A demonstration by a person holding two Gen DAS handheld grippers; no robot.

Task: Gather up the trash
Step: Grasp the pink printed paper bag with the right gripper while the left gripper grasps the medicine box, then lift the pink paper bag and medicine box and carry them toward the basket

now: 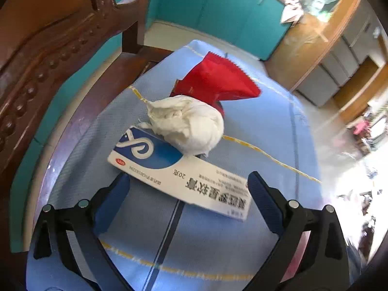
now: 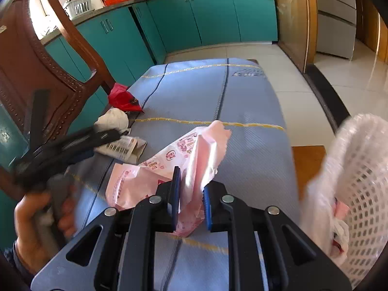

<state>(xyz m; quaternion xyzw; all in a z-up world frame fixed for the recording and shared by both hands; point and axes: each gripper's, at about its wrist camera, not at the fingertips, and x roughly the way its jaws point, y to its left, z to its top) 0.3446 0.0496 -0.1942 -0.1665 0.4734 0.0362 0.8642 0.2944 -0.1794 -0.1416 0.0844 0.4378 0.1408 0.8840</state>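
A white and blue medicine box (image 1: 174, 169) lies on the blue mat (image 1: 266, 133). Behind it are a crumpled white tissue (image 1: 189, 123) and a red wrapper (image 1: 215, 77). My left gripper (image 1: 189, 177) stands wide open just above the box, one finger at each side, pads clear of it. In the right wrist view my right gripper (image 2: 191, 184) is shut on a crumpled pink wrapper (image 2: 169, 165), which is lifted off the mat (image 2: 194, 92). The left gripper (image 2: 72, 145) shows there as a blur over the box (image 2: 121, 148), beside the tissue (image 2: 114, 120) and red wrapper (image 2: 122, 98).
A white mesh basket (image 2: 359, 194) lined with a plastic bag is at the right and holds some scraps. A carved wooden chair (image 2: 36, 72) stands at the mat's left edge. Teal cabinets (image 2: 194, 17) and tiled floor lie beyond. A hand (image 2: 36, 218) holds the left gripper's handle.
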